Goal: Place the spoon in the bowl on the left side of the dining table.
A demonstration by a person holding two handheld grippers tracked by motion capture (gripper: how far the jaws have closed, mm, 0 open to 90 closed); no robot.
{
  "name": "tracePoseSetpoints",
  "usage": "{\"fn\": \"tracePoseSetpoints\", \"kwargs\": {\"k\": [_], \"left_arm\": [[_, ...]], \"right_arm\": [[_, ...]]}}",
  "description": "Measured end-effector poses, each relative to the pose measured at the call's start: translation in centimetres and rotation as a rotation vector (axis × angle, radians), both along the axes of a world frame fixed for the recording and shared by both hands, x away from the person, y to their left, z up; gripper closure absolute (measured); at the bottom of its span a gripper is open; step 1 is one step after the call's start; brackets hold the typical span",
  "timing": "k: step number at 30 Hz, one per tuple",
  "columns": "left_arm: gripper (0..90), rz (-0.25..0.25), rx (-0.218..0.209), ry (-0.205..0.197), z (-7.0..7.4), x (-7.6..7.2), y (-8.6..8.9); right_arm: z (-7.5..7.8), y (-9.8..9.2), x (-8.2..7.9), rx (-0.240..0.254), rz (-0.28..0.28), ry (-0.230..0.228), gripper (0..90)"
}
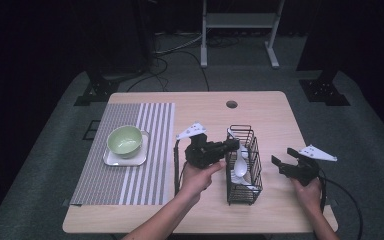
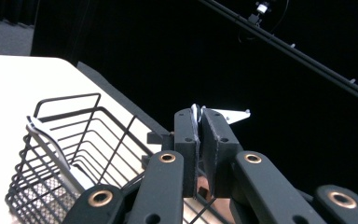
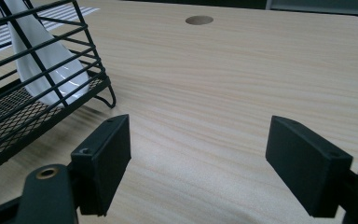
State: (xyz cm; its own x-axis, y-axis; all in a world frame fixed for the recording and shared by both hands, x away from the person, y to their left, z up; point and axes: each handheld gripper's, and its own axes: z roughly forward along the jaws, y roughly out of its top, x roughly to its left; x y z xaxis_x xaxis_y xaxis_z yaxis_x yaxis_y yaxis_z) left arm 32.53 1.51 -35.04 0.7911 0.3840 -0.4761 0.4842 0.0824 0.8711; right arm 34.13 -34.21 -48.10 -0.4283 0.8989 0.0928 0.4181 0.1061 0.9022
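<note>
The left gripper is reaching over the top of the black wire basket in the middle of the table. Its jaws are pinched tight on something thin and shiny, which looks like the handle of a spoon, though the picture is too dark there to be sure. That spoon has not come out of the basket yet.

Another white spoon leans inside the basket, with its wide end down near the floor of it. At least one more handle rests on the basket's far rim.

The right gripper waits on the right side of the table, near the basket but not touching it. Its jaws are wide apart and hold nothing.

On the left, a green bowl sits on a small white plate on a striped mat. No spoon is beside it.

So I think the job is only starting. The spoons must be lifted out and carried over to the mat.
</note>
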Motion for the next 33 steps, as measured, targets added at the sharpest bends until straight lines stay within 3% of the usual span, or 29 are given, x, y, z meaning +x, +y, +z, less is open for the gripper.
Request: {"fn": "tracePoseSetpoints", "kwargs": {"k": [7, 10, 17, 33], "left_arm": [[84.9, -0.004, -0.035, 0.018, 0.5, 0.3, 0.2], [84.9, -0.001, -0.022, 0.007, 0.7, 0.3, 0.2], [85.0, -0.003, -0.054, 0.011, 1.1, 0.4, 0.4], [84.9, 0.028, -0.070, -0.009, 2.5, 0.6, 1.9]], "right_arm": [[0.0, 0.0, 0.0, -0.004, -0.002, 0.002, 21.0], [0.0, 0.1, 0.0, -0.007, -0.003, 0.003, 21.0], [0.0, 0.1, 0.1, -0.012, -0.005, 0.005, 20.9], [0.0, 0.2, 0.1, -0.015, -0.006, 0.005, 20.9]]}}
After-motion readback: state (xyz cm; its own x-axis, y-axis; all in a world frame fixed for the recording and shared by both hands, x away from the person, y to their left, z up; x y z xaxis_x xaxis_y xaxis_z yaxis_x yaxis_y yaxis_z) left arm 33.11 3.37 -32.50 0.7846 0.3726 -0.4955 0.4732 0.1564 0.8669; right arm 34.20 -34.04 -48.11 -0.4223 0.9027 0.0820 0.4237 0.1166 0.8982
